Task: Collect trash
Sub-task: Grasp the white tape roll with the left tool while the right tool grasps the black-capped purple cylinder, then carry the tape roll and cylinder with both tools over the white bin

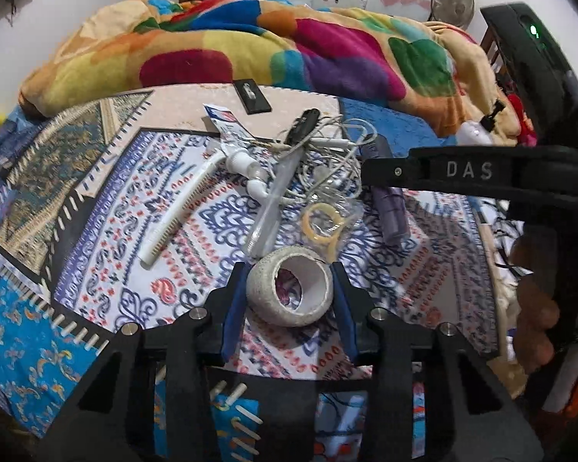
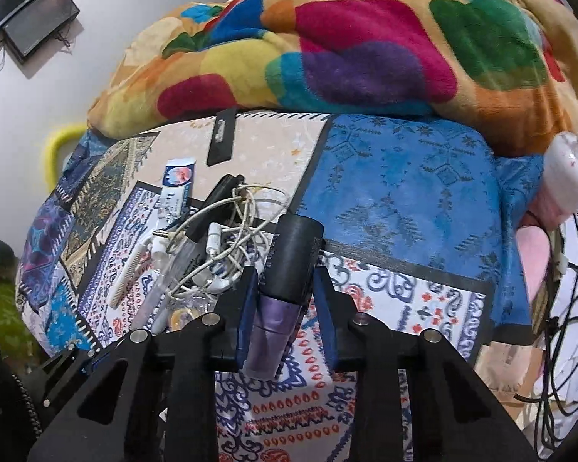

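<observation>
Left tongs we find clamped on a grey, rough-skinned tape roll: both blue pads press its sides, and its hollow core faces the camera. Right tongs stand with a purple bottle, black-capped, lying lengthwise between the pads; the left pad touches it, while on the right we cannot tell whether pad and bottle meet, so we cannot call the grip firm. Both things rest low over the patterned bedsheet of a bed.

Just beyond the tape roll we see a yellowish rubber ring in clear wrapping, and a clear plastic tube slanting up toward a tangle of white cables. A white comb lies to the left of that heap, teeth turned right. Farther back sit a black pen-like piece atop the cables, a torn blue-and-white sachet, and a flat black card. Behind everything a many-coloured fleece blanket is bunched against the wall.
</observation>
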Demonstrator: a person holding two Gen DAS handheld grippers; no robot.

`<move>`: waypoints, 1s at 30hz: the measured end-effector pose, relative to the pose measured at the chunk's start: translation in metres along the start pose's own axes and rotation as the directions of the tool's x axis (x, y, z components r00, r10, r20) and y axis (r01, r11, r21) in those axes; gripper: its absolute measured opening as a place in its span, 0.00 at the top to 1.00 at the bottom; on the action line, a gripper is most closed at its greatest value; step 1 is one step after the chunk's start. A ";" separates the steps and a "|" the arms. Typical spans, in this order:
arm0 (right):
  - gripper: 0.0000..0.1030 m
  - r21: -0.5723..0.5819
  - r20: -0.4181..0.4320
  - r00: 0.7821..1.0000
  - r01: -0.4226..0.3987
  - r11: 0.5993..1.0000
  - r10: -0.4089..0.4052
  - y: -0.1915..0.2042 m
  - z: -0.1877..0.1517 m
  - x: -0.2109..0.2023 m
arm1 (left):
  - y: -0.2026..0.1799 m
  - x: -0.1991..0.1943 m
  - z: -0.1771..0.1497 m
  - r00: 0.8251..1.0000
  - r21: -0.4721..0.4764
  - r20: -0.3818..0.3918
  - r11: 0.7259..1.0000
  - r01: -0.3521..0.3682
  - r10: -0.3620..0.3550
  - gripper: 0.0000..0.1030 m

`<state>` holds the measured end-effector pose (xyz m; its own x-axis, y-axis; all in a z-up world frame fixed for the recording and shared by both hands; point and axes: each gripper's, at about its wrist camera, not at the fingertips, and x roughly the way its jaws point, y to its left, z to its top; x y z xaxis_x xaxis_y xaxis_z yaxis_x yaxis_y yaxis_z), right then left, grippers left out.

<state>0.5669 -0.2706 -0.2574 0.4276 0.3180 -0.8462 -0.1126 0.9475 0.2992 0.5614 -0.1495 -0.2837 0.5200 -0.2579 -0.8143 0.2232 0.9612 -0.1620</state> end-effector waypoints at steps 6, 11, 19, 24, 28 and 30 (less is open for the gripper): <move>0.74 -0.007 0.006 0.999 0.039 0.999 -0.039 -0.001 -0.014 -0.016 | -0.004 -0.020 -0.002 1.000 0.005 0.005 1.000 0.011 -0.011 0.60; 0.75 -0.021 0.017 0.998 0.056 0.998 -0.056 0.005 -0.024 -0.041 | -0.005 -0.052 -0.004 0.999 -0.006 0.034 1.000 0.019 -0.019 0.60; 0.76 -0.082 0.078 0.995 0.063 0.995 -0.057 0.035 -0.039 -0.096 | -0.003 -0.114 -0.011 0.995 -0.023 0.101 1.000 -0.004 0.007 0.60; 0.76 -0.123 0.126 0.992 0.047 0.991 -0.031 0.066 -0.050 -0.129 | 0.005 -0.161 -0.022 0.989 -0.042 0.144 0.999 -0.034 0.039 0.60; 0.76 -0.171 0.164 0.986 0.026 0.985 0.002 0.097 -0.062 -0.156 | 0.015 -0.200 -0.035 0.980 -0.062 0.184 0.996 -0.067 0.077 0.60; 0.76 -0.195 0.177 0.984 0.017 0.981 0.019 0.110 -0.068 -0.166 | 0.022 -0.220 -0.045 0.975 -0.083 0.202 0.993 -0.083 0.098 0.60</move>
<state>0.4224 -0.2166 -0.1139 0.5778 0.3247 -0.7488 -0.2779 0.9409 0.1935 0.4150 -0.0672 -0.1328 0.6949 -0.1768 -0.6971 0.1102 0.9840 -0.1397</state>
